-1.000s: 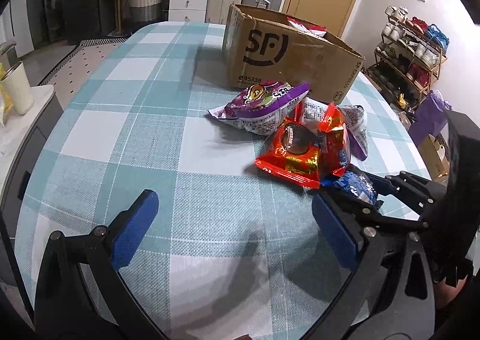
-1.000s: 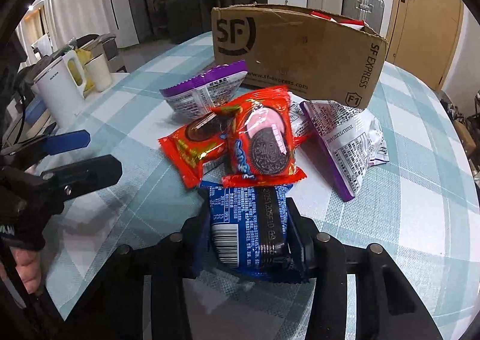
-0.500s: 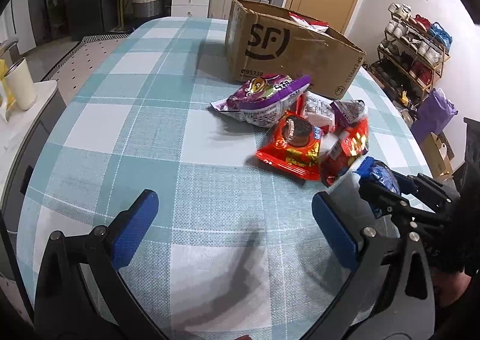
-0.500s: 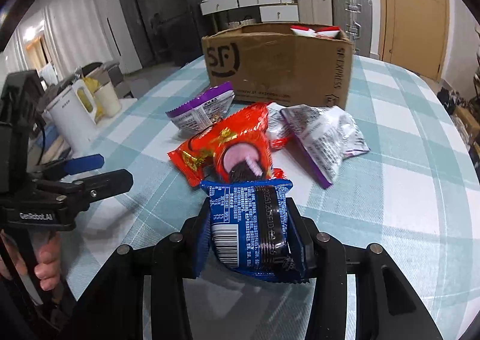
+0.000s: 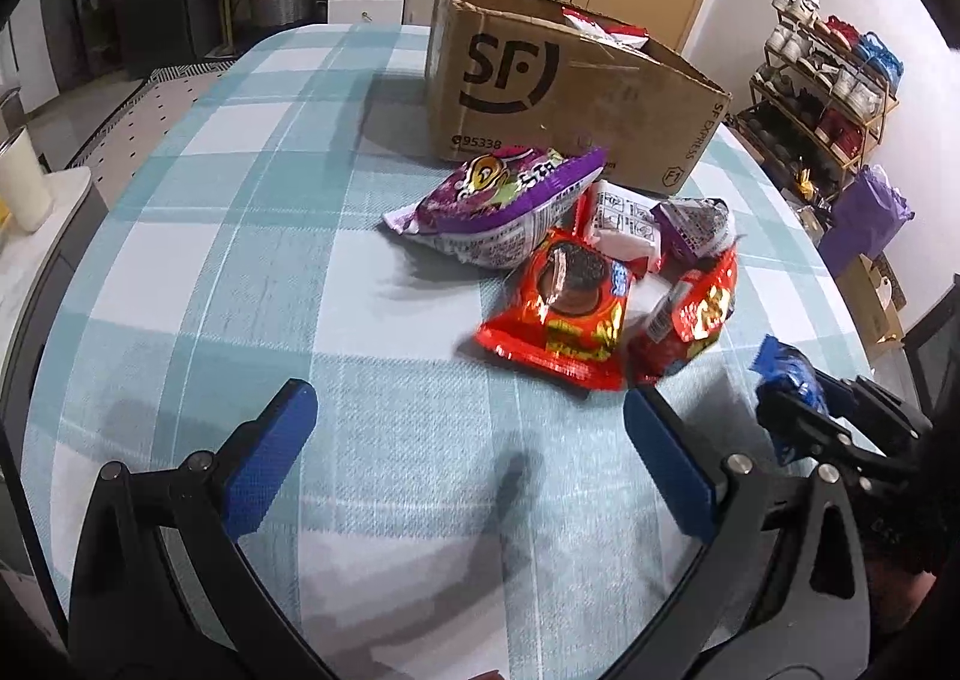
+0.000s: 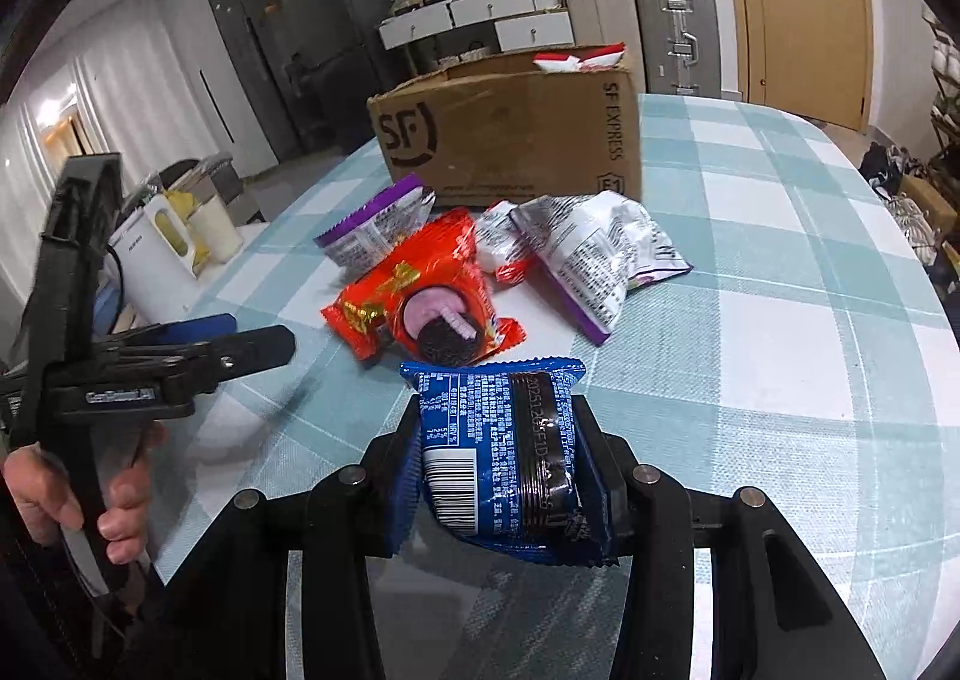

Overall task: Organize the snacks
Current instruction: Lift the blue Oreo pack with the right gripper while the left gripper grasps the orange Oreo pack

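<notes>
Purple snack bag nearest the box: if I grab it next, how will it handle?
The purple snack bag looks puffed and crinkly, so probably light and squashy. Its glossy film may slip in the pads. It lies against the red cookie pack, so lifting may nudge that.

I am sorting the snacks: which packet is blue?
The blue packet, clamped in the right gripper; the others on the table are red or purple.

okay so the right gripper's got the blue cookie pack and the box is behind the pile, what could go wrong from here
1. The right gripper clamps the blue cookie pack across its soft wrapper; the pack could slip or the cookies crack.
2. The cardboard box sits behind the loose snacks, so a low carry might drag the red cookie packet or the purple bags.
3. The open left gripper hovers close by; the two could bump.
</notes>
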A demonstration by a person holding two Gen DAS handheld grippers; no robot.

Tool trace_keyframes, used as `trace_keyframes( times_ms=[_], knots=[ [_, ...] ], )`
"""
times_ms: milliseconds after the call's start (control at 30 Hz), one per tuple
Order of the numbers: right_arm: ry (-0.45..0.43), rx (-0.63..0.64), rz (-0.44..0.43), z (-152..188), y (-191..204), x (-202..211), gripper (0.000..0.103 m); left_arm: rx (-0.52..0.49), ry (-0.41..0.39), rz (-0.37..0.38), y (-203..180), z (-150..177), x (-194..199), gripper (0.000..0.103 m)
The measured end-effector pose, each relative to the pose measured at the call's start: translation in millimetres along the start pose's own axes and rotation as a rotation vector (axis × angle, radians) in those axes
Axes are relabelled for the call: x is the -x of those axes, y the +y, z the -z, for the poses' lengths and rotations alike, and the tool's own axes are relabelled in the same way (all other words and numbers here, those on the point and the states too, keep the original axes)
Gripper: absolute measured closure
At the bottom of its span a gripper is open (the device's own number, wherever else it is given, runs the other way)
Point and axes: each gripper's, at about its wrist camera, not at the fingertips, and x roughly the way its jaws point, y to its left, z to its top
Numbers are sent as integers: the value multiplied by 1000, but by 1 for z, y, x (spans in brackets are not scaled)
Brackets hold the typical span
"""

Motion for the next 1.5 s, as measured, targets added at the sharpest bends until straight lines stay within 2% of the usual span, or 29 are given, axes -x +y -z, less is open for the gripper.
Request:
trace_keyframes(
  times_ms=[433,800,867,933,967,1000,1033,1167,1500],
  knots=[
    [-26,-20,2,0,-14,10,58,-100,47,-4,-30,-33,-40,1],
    [-20,-47,9,-3,-28,7,58,-144,102,-35,-44,-47,-75,2],
    [-16,-50,6,-4,-29,5,58,-142,106,-31,-44,-48,-77,4],
    [-15,-49,4,-5,-30,4,58,-142,113,-19,-42,-49,-79,22],
    [-14,-48,3,-6,-30,4,58,-148,107,-18,-43,-48,-78,24],
    [-15,-46,2,-7,-30,3,58,-157,102,1,-42,-48,-76,38],
    [-16,-43,1,-7,-29,3,58,-166,95,15,-42,-46,-73,56],
    [-19,-26,3,-9,-24,4,58,-182,83,50,-38,-43,-65,62],
    [-43,-2,-4,-11,-7,19,58,-159,53,86,-23,-22,-28,62]
  ],
)
